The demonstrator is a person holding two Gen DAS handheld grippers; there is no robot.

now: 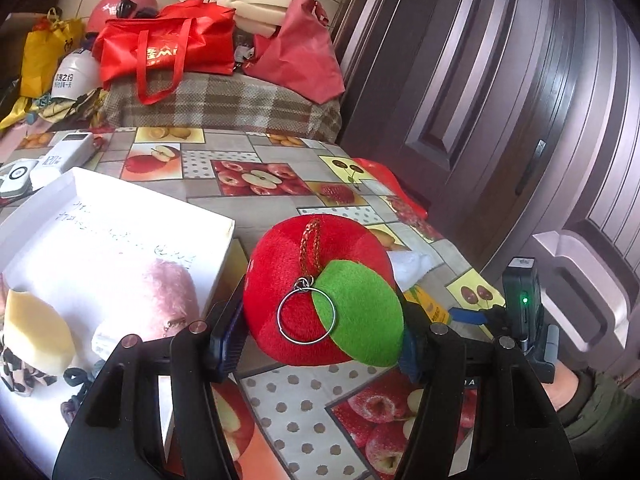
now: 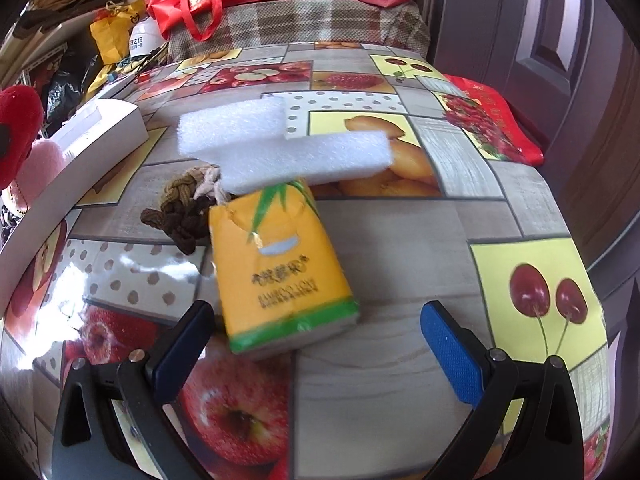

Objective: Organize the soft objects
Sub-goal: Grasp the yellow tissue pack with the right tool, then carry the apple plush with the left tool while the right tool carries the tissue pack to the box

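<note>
Item in hand: plush apple (image 1: 320, 300), clamped in my left tongs (image 1: 320, 336), clear of the counter (image 1: 280, 152). Next, I judge: carry to white box (image 1: 120, 216), release. Right tongs (image 2: 316, 344) apart over tissue pack (image 2: 276, 264).

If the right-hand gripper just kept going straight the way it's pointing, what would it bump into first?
Most likely the yellow tissue pack, which lies on the table just ahead of the open right gripper, nearer its left finger. Beyond it lie white foam pieces. Depth is hard to judge here.

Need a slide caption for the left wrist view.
Left tongs grip a red plush apple above the fruit-print tablecloth, beside a white box of soft items.
</note>
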